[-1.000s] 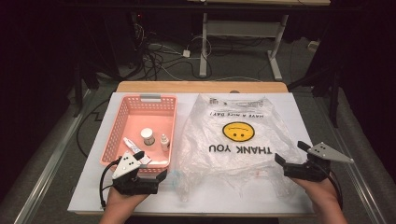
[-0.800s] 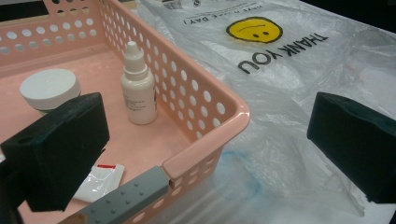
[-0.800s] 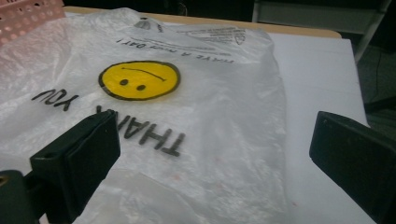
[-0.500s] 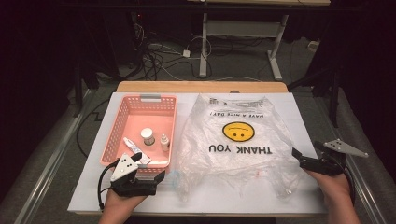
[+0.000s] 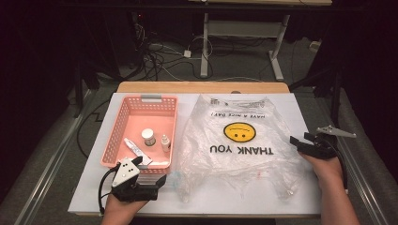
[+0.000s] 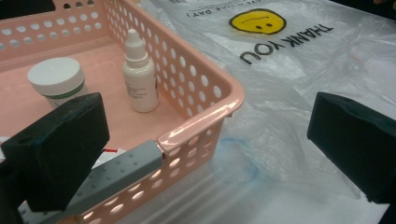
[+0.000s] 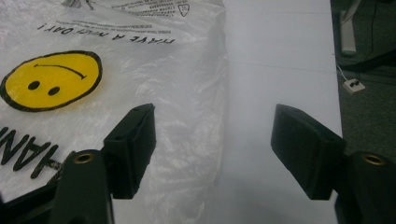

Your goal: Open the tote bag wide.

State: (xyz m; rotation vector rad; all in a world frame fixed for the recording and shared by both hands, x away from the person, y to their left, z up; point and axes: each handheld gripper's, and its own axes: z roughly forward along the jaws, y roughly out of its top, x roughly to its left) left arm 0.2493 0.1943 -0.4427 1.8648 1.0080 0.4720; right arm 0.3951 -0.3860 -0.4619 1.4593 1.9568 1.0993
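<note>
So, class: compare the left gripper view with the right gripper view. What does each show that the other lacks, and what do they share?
The left gripper view alone has the pink basket, and inside it a white dropper bottle and a white-lidded jar. The right gripper view alone takes in the bare white table beside the bag and a patch of floor with cables at the far right. Both share the clear plastic bag with its yellow smiley face and black lettering, seen past open black jaws.
</note>
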